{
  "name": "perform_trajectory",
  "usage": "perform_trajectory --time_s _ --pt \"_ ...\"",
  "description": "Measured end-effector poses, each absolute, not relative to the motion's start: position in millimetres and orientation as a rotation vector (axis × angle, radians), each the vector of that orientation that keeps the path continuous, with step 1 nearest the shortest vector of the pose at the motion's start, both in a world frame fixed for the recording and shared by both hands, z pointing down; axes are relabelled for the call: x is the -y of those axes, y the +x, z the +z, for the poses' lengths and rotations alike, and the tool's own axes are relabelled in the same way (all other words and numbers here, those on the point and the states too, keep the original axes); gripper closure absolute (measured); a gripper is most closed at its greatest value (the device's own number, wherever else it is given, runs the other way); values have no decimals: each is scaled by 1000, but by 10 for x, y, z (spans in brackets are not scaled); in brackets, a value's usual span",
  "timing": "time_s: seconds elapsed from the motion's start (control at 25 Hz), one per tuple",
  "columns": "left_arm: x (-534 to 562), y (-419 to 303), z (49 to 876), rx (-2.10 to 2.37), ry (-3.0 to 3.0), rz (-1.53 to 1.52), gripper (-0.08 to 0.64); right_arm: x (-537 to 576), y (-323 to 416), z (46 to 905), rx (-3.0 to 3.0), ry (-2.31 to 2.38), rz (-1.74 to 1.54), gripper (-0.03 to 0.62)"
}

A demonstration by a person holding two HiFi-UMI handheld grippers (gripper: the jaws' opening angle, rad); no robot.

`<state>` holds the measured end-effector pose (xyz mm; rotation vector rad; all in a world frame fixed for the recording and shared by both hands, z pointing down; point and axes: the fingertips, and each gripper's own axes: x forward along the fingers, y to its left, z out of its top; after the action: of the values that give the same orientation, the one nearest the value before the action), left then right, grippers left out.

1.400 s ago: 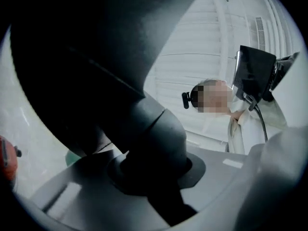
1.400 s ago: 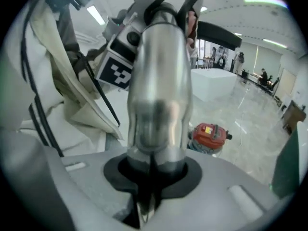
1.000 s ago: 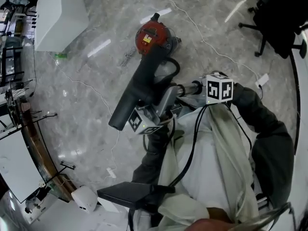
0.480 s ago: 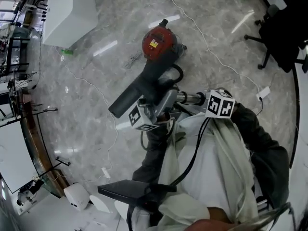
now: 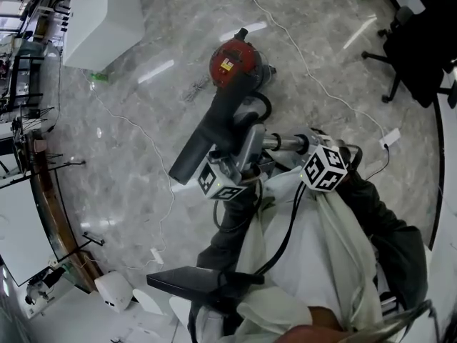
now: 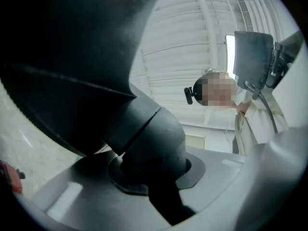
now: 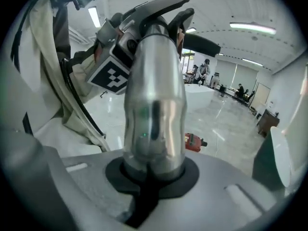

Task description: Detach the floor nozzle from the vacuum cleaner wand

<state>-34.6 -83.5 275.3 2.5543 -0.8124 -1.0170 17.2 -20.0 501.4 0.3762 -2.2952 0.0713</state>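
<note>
The black floor nozzle [image 5: 211,131] hangs above the floor, sloping from lower left to upper right. Its dark neck [image 6: 149,138] fills the left gripper view and sits between the jaws of my left gripper [image 6: 154,179], which are closing on it. In the head view my left gripper [image 5: 241,154] reaches up from its marker cube to that neck. The silver wand [image 5: 282,145] runs right from the neck to my right gripper [image 5: 305,148]. In the right gripper view the wand [image 7: 154,105] stands upright, with my right gripper [image 7: 151,177] shut on it.
The red vacuum body [image 5: 232,63] lies on the marble floor beyond the nozzle, with thin cables [image 5: 314,70] trailing round it. A white cabinet [image 5: 100,20] stands at upper left and a black office chair [image 5: 414,41] at upper right. A dark flat panel [image 5: 193,284] hangs at the person's front.
The right gripper has tipped downward, and its marker cube has turned and dropped lower in the head view. The nozzle now slopes a little more steeply. The left gripper has hardly shifted.
</note>
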Motion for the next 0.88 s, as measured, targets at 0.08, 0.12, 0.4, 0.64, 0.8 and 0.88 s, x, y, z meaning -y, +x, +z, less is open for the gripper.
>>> perform_trajectory --time_s 0.08,0.12,0.4,0.64,0.8,0.88 --pt "810 -359 2785 876 2531 -984 489 125 148 5038 2299 372 92 555" --pt "791 -355 2790 876 2532 -968 489 68 123 5042 2314 333 115 555" --pt "210 -151 2501 164 2732 -1008 488 -565 -1 4794 2508 -335 300 552" --pt "480 -384 2488 659 2714 -1020 492 -87 -72 4837 2400 204 111 555" --pt "464 -468 2515 748 2666 -1023 492 -103 -61 4854 2347 329 77 555" --pt "474 -484 2547 821 2635 -997 492 -131 -63 4864 2339 358 86 555"
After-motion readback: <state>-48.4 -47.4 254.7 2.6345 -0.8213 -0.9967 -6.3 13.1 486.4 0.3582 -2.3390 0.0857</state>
